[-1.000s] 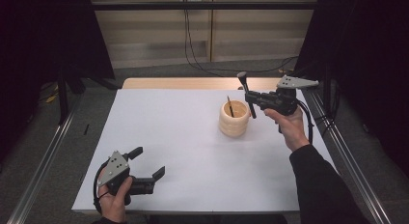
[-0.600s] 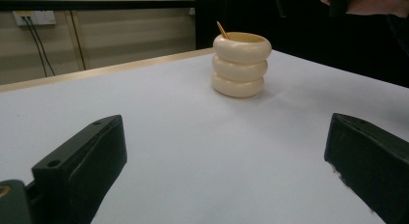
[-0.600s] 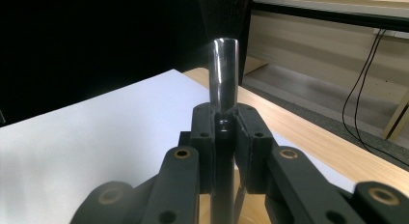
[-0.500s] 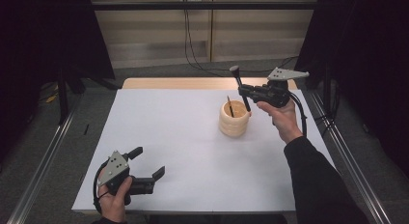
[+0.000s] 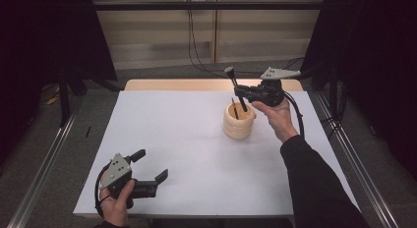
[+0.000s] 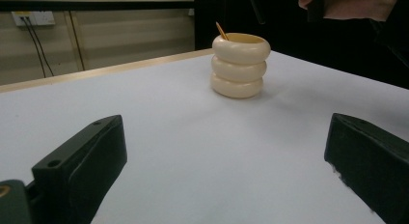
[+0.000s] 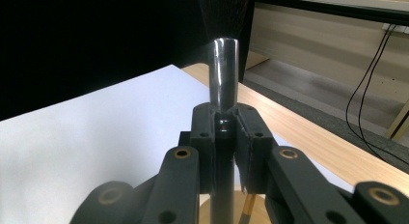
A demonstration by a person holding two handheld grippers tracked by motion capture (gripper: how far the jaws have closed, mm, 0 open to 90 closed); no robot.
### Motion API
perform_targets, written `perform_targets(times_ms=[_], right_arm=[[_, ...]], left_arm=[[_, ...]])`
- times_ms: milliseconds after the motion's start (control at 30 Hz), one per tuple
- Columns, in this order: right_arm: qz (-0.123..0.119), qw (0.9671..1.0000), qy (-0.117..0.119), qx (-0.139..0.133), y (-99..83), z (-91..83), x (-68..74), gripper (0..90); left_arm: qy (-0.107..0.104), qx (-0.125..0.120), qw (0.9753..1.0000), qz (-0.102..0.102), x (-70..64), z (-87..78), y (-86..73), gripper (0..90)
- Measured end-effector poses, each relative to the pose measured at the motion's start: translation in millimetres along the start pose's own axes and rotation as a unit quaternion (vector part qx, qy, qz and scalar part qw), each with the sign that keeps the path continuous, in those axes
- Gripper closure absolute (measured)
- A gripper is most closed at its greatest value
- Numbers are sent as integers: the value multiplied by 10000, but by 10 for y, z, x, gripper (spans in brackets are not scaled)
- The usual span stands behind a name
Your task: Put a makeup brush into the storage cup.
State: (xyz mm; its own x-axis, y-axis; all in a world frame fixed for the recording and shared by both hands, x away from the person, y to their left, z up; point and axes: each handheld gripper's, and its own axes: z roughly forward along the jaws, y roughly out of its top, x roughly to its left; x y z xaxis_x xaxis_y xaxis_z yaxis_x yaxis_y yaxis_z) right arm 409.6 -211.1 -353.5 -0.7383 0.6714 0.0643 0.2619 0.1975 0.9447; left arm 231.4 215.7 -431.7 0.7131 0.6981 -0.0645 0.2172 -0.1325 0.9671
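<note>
A cream ringed holder [image 5: 239, 121] [image 6: 239, 64] stands right of the table's middle, with a thin wooden stick [image 5: 235, 109] [image 6: 221, 31] leaning in it. My right gripper [image 5: 241, 94] [image 7: 224, 127] hovers just above and behind the holder, shut on a black brush [image 5: 234, 85]. The brush's metal ferrule [image 7: 223, 69] and dark bristles point up, and its handle slants down to the holder's mouth. My left gripper [image 5: 151, 165] [image 6: 226, 156] rests near the front left corner, open, with nothing between its jaws.
The white table top [image 5: 187, 139] ends in a wooden strip [image 5: 196, 84] at the far edge. Metal rails run along both sides of the table. Cables hang on the back wall [image 5: 192, 31].
My right gripper has carried the brush left and a little farther back, from the holder's right side to above its mouth. The left gripper has stayed still.
</note>
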Motion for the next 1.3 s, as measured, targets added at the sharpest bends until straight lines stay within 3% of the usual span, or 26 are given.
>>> perform_targets(times_ms=[667,1300], right_arm=[[48,9998,-30,170,-179,175,-76,791],[214,9993,-69,283,-401,208,-115,791]], left_arm=[[-12,-7,10000,10,7,-1,-1,11],[-19,12,10000,-8,4,3,-4,11]])
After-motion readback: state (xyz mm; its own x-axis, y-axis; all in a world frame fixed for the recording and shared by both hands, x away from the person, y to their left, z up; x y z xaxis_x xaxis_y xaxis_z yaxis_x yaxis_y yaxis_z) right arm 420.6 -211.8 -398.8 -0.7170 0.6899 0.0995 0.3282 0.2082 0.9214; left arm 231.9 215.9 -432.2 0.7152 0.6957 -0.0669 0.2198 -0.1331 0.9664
